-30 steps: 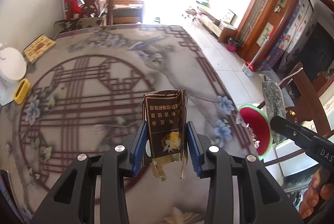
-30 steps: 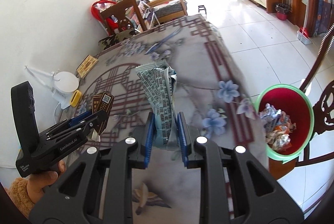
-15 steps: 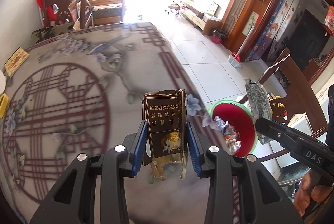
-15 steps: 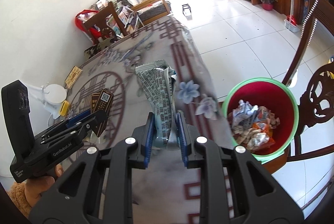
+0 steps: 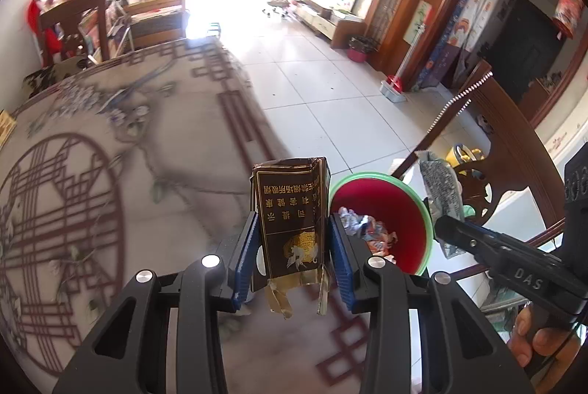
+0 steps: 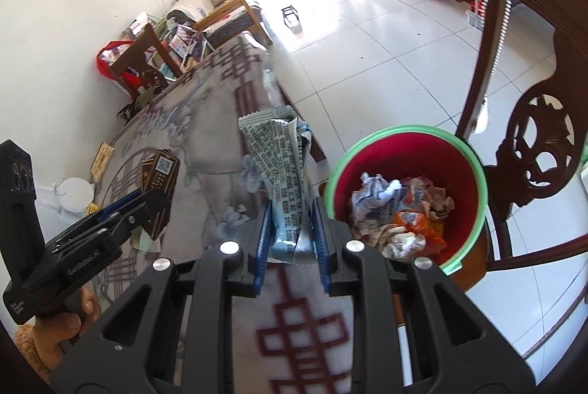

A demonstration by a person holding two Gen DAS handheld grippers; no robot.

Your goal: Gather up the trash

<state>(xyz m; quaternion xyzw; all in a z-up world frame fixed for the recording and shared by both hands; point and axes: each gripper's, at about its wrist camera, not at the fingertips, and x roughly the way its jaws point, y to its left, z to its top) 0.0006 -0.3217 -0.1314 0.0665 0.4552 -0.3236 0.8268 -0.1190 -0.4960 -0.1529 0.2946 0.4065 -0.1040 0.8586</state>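
A dark brown cigarette pack, crumpled and torn at its lower end, is clamped upright between the blue pads of the left gripper; gold characters are printed on its face. In the right wrist view the same pack is seen at the left, held out over the desk by the left gripper, with a hand wrapped round the handle below.

A printed snack wrapper, white and pale blue with dense black text, is gripped between the fingers of the right gripper and stands up from them, its crimped end uppermost. In the left wrist view this wrapper is seen at the right, held at the tip of the right gripper, with fingers of the hand visible at the lower right edge.

A red bin with a green rim is placed on the floor just beyond the right edge of the desk, beside a carved wooden chair. It is partly filled with crumpled wrappers and paper. In the left wrist view the bin appears just right of the cigarette pack. The desk is covered by a grey cloth with dark red lattice and blue flowers. A white tiled floor extends to the far side.
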